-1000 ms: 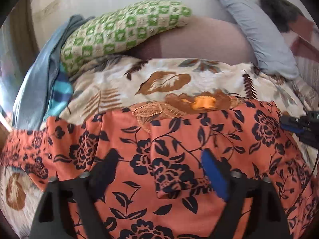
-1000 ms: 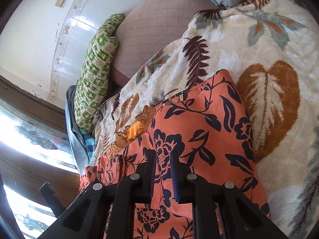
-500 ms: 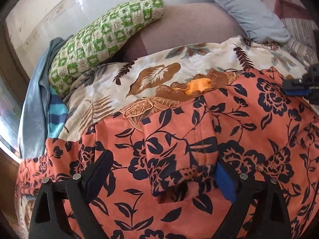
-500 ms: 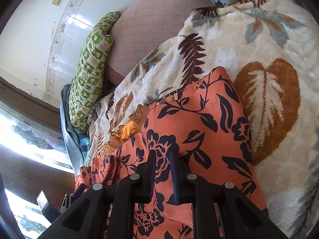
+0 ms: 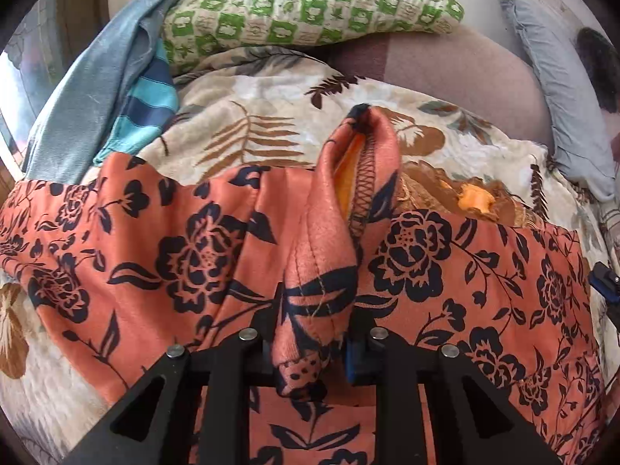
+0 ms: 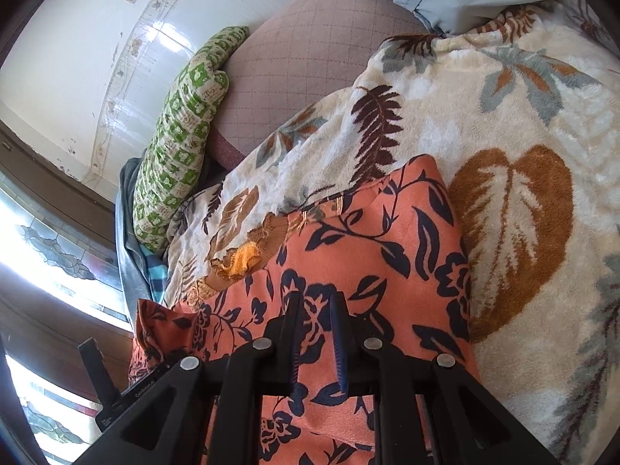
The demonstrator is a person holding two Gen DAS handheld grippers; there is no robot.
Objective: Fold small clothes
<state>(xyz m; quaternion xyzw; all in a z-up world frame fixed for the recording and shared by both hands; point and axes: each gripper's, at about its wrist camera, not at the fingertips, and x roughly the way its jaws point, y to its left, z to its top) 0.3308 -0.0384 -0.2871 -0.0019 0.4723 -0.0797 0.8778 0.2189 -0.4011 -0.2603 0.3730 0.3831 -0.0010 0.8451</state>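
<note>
An orange garment with a dark floral print (image 5: 174,255) lies spread on a cream leaf-patterned blanket (image 5: 240,124). My left gripper (image 5: 316,333) is shut on a bunched fold of the garment and holds it raised, so the fold stands up with its inner orange lining and stitched seam showing. In the right wrist view the same garment (image 6: 368,240) lies flat, and my right gripper (image 6: 316,310) is nearly closed with its fingers pressed on the cloth. A brown and orange ruffled trim (image 6: 240,259) lies at the garment's far edge.
A green checked pillow (image 5: 310,11) and a mauve cushion (image 5: 457,73) lie at the back. Blue and striped clothes (image 5: 116,89) are heaped at the back left. A grey pillow (image 5: 562,89) lies at the right. A window and a wooden frame (image 6: 50,232) stand at the left.
My left gripper has closed on a fold of the orange garment and lifted it, and its view has swung left. The right gripper has stayed pressed on the garment.
</note>
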